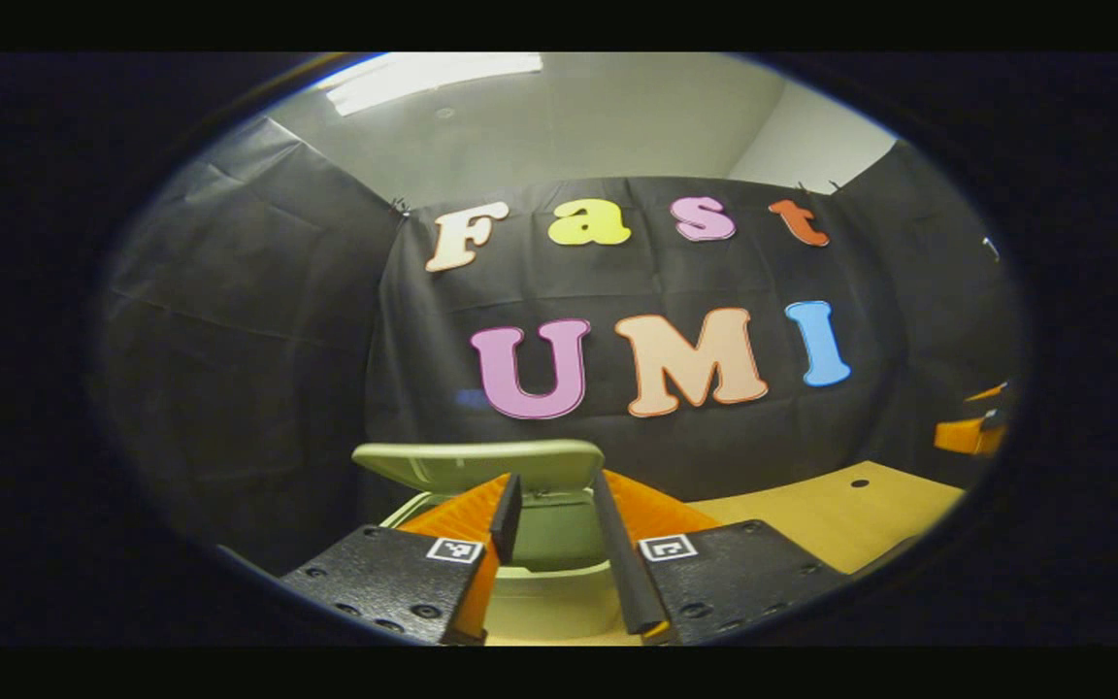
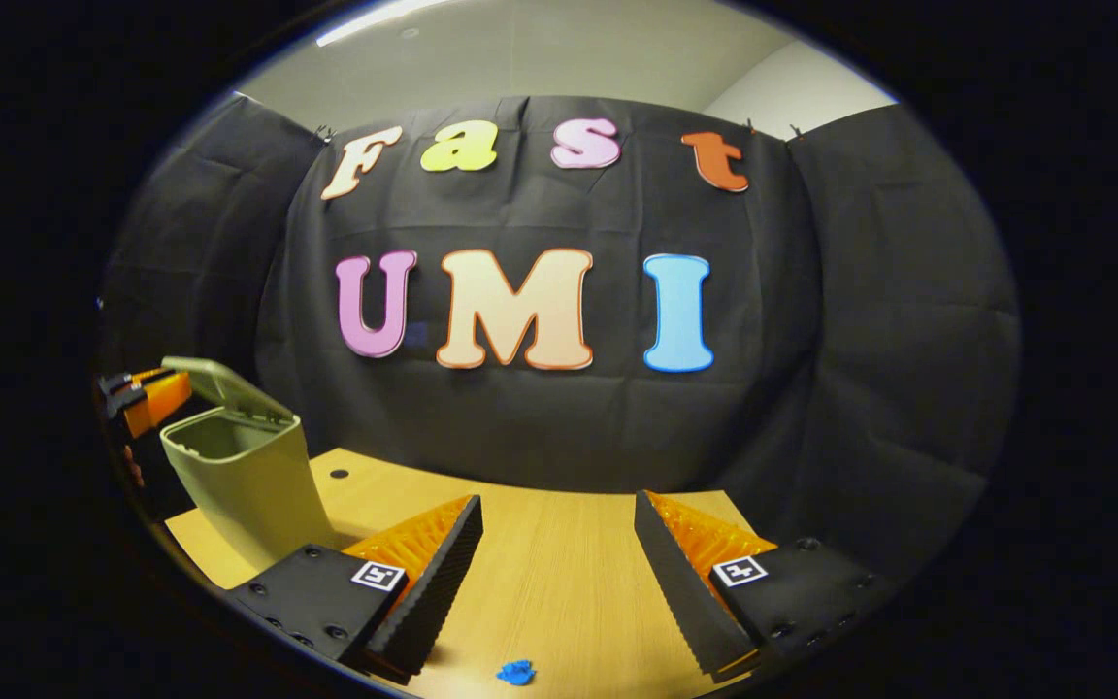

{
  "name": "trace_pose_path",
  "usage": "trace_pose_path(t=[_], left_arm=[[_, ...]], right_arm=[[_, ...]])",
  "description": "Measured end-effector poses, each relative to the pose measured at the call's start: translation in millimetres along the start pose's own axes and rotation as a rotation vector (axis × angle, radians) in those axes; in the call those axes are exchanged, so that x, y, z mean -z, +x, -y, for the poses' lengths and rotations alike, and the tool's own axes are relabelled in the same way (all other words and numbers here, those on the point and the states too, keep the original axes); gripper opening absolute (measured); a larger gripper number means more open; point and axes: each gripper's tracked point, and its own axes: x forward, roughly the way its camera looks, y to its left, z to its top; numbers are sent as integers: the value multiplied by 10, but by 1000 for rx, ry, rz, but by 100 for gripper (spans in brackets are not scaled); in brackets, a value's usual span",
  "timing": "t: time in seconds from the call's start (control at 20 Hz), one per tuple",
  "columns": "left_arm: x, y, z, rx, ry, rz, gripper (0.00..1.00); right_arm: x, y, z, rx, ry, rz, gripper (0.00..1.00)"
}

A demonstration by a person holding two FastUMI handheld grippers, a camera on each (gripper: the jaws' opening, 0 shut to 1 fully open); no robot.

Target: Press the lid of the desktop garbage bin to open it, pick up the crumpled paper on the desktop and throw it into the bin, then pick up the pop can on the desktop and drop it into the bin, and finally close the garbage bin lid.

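The bin (image 1: 549, 544) stands on the bench (image 2: 559, 573), lid (image 1: 481, 464) up. The left gripper (image 1: 552, 505) hangs over its mouth, fingers apart. The right gripper's (image 2: 559, 544) fingers are spread wide.

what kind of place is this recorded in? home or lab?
Likely a staged recording booth in an office-type room, not a home: black cloth wall draped behind a wooden desk, a plain ceiling with a strip light above, and just a small bin with its lid up.
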Motion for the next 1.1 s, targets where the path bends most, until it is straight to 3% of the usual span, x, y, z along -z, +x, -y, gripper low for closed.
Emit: trace_pose_path(t=[0.05, 0.1, 0.3, 0.5, 0.7, 0.75, 1.1], left_arm=[[-73, -47, 49, -3, 2, 14, 51], [-125, -94, 104, 0, -1, 25, 66], [-248, -260, 259, -7, -3, 35, 90], [-382, -448, 315, -26, 10, 50, 86], [-503, -643, 217, -72, 37, 70, 98], [-490, -672, 178, -85, 50, 60, 92], [-561, -820, 19, -135, 95, 66, 93]], right_arm=[[101, 13, 8, -9, -12, -21, 99], [216, 24, 36, -15, -27, -36, 99], [783, 110, 17, -63, -73, -129, 99], [1304, 216, -8, -101, -100, -222, 99], [1930, 265, -115, -149, -120, -363, 100], [2074, 266, -140, -163, -120, -396, 100], [2747, 241, -231, -204, -118, -577, 99]])
